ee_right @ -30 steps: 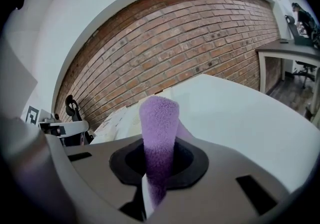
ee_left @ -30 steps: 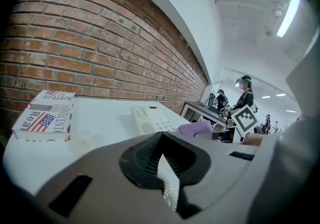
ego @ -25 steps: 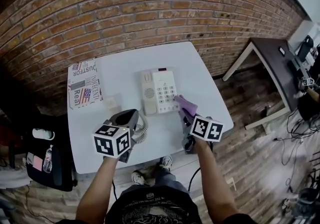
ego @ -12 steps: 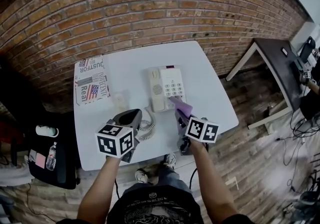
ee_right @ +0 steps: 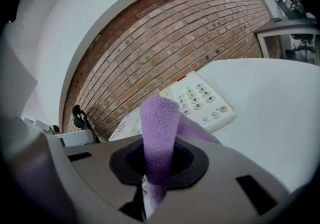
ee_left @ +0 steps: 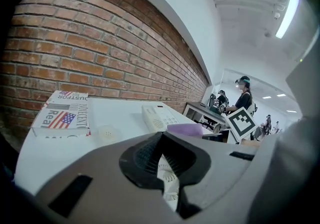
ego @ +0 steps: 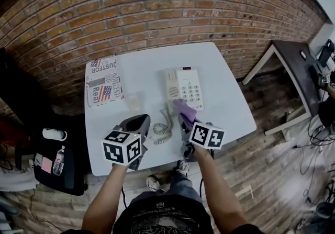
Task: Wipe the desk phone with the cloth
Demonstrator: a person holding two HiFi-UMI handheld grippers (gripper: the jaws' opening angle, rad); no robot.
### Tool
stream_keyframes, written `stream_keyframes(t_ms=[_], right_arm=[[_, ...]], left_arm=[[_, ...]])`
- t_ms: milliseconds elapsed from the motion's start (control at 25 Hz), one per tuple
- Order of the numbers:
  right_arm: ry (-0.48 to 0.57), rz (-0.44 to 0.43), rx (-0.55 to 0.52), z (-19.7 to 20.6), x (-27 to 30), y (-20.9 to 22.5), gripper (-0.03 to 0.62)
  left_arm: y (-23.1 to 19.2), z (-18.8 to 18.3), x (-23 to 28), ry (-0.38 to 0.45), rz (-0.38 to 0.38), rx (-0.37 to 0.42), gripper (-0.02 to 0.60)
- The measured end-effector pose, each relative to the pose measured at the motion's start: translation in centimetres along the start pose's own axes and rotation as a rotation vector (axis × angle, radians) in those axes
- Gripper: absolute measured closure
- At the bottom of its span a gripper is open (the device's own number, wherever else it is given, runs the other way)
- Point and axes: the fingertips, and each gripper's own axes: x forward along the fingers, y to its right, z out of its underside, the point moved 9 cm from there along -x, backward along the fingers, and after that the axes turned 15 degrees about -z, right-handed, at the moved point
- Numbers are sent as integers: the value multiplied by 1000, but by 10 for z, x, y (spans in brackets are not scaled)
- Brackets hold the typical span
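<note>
A white desk phone (ego: 186, 86) lies on the white table (ego: 141, 70) with its cradle bare and its keypad (ee_right: 200, 98) showing. Its coiled cord (ego: 163, 129) runs to my left gripper (ego: 137, 123), held above the table's front left. The jaws are closed; white coil shows in their gap (ee_left: 165, 168), and the handset is hidden beneath. My right gripper (ego: 184, 119) is shut on a purple cloth (ego: 183, 108), which rests at the phone's front edge. The cloth (ee_right: 159, 118) stands up through the jaws, just short of the keypad.
A folded newspaper with a flag print (ego: 103, 85) lies at the table's left edge. A small translucent box (ego: 133, 101) sits beside it. A brick wall (ego: 157, 8) backs the table. A black bag (ego: 55, 159) stands on the floor at left, a dark desk (ego: 298, 65) at right.
The head view has swung, so the table sits further right in it. The cloth has slid left along the phone's front, from beside the keypad. The left gripper holds about the same place.
</note>
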Motion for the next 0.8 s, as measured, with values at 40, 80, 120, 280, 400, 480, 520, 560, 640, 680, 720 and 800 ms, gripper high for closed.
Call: stream_keyframes(t_ms=[40, 80, 120, 280, 400, 480, 520, 560, 640, 680, 720, 800], right_arm=[[-2, -8, 0, 1, 3, -2, 548], [-6, -17, -1, 3, 6, -5, 549], [-10, -26, -1, 4, 9, -7, 548], [-28, -56, -9, 8, 20, -16, 548], [-50, -67, -26, 10, 25, -21, 549], [-68, -71, -42, 9, 26, -23, 548], [-78, -72, -54, 8, 26, -23, 548], [-89, -73, -68, 6, 25, -24, 548], [-105, -76, -97, -2, 21, -25, 548], [-110, -81, -109, -8, 19, -26, 548], [-112, -89, -116, -14, 17, -27, 548], [-108, -111, -123, -29, 12, -29, 549]], left_arm=[[-2, 1, -1, 0, -3, 0, 575], [-3, 1, -2, -1, -5, 0, 575], [-4, 2, -3, -2, -8, 0, 575], [-9, 3, -6, 0, -21, -4, 575], [-12, 3, -7, 2, -30, -10, 575], [-14, 2, -7, 3, -35, -15, 575], [-14, 2, -6, 4, -36, -17, 575], [-14, 1, -5, 5, -36, -18, 575], [-14, -1, -3, 8, -38, -23, 575], [-14, -2, -2, 10, -40, -26, 575], [-13, -3, 0, 12, -42, -30, 575], [-11, -5, 4, 15, -47, -38, 575]])
